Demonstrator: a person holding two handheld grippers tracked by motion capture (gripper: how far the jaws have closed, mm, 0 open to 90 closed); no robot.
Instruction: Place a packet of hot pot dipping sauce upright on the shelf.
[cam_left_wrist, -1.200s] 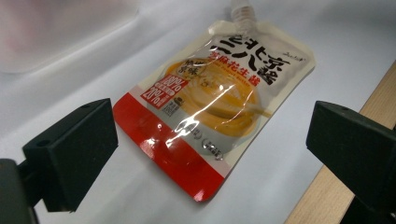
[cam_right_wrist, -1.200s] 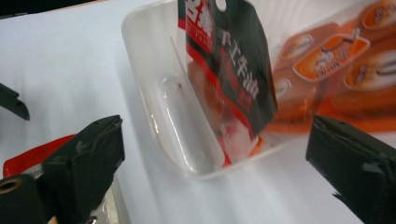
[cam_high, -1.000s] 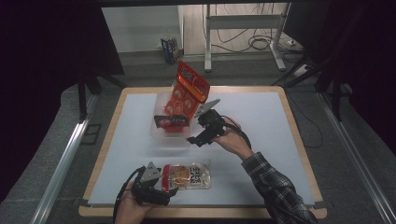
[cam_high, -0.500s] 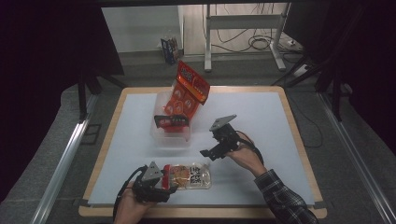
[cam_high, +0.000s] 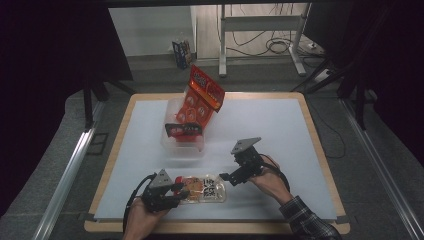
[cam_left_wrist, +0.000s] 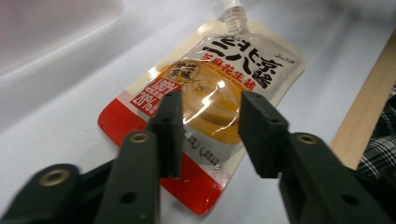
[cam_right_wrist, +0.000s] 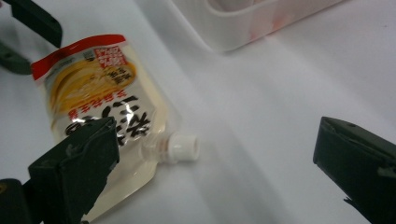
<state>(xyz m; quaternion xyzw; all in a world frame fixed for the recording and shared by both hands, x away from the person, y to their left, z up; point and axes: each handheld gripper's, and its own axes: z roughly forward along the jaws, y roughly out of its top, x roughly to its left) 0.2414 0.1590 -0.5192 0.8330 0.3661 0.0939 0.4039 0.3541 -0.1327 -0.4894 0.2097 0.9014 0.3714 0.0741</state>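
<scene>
White table; clear bin holds red packets; left hand-held gripper closing astride pouch, seemingly unpinched; right hand-held gripper wide open.

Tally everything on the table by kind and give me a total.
Spouted sauce pouch: 1
Clear plastic bin: 1
Red snack bag standing in the bin: 1
Small dark packet in the bin: 1
Handheld grippers, left gripper and right gripper: 2
Total: 6
</scene>
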